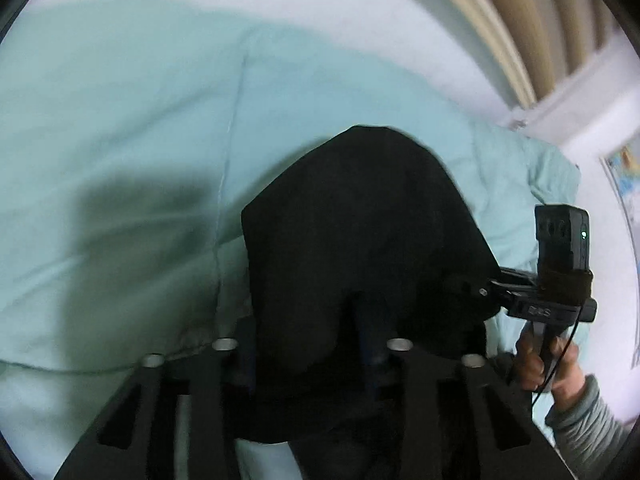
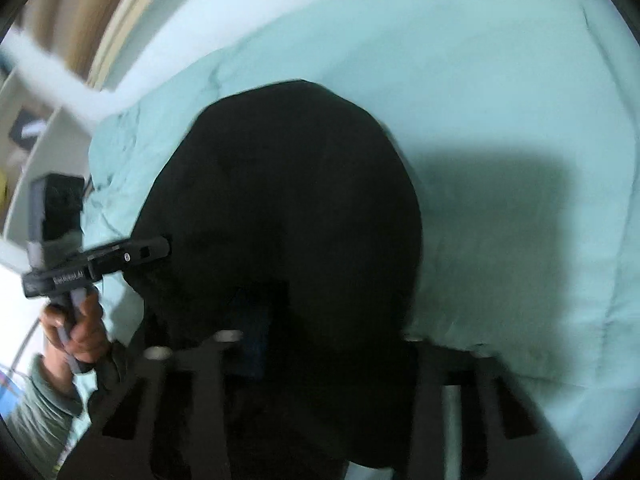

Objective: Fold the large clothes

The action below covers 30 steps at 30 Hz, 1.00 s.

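A black garment (image 1: 360,220) hangs over my left gripper (image 1: 316,320) and is held up above a pale green quilt (image 1: 120,120). My left gripper is shut on the garment's edge; the cloth hides its fingertips. In the right wrist view the same black garment (image 2: 288,208) drapes over my right gripper (image 2: 320,320), which is shut on it. My right gripper also shows in the left wrist view (image 1: 476,292), pinching the garment's right edge. My left gripper shows in the right wrist view (image 2: 160,248), pinching the left edge. Both grippers hold the garment stretched between them.
The green quilt (image 2: 500,120) covers a bed with a white sheet (image 1: 360,8). Beige curtains (image 1: 520,20) hang behind. A white shelf unit (image 2: 36,148) stands beside the bed. A person's hand (image 1: 548,364) grips the right gripper's handle.
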Each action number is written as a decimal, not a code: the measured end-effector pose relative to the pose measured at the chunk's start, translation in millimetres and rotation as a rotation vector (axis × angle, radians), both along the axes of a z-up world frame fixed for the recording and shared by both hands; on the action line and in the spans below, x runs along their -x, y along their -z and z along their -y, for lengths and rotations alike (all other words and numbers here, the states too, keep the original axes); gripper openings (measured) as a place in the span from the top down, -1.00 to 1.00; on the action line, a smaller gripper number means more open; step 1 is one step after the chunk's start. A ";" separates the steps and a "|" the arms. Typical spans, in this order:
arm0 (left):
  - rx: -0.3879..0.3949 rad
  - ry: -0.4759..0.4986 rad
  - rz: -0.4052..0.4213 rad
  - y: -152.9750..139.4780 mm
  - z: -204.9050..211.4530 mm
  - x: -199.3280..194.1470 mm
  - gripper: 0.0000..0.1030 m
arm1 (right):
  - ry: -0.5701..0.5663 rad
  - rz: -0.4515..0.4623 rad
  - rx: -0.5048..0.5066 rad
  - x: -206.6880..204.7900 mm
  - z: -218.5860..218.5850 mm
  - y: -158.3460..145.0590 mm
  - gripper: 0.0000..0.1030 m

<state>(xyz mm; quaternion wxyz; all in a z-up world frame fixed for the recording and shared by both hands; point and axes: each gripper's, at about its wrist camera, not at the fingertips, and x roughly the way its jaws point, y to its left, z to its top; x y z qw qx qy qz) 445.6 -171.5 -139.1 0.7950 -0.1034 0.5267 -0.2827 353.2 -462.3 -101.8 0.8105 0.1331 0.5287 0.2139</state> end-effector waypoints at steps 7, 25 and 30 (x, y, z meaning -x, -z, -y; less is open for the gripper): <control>0.047 0.062 0.175 -77.7 -11.6 66.5 0.68 | -0.027 0.240 0.130 76.2 -20.0 -80.2 0.59; -0.064 0.059 0.220 -140.4 -64.2 382.7 0.68 | 0.074 0.467 0.433 386.1 -62.1 -175.5 0.56; -0.036 -0.066 0.069 -104.8 -100.5 419.7 0.69 | 0.138 0.204 0.404 426.7 -37.3 -129.3 0.53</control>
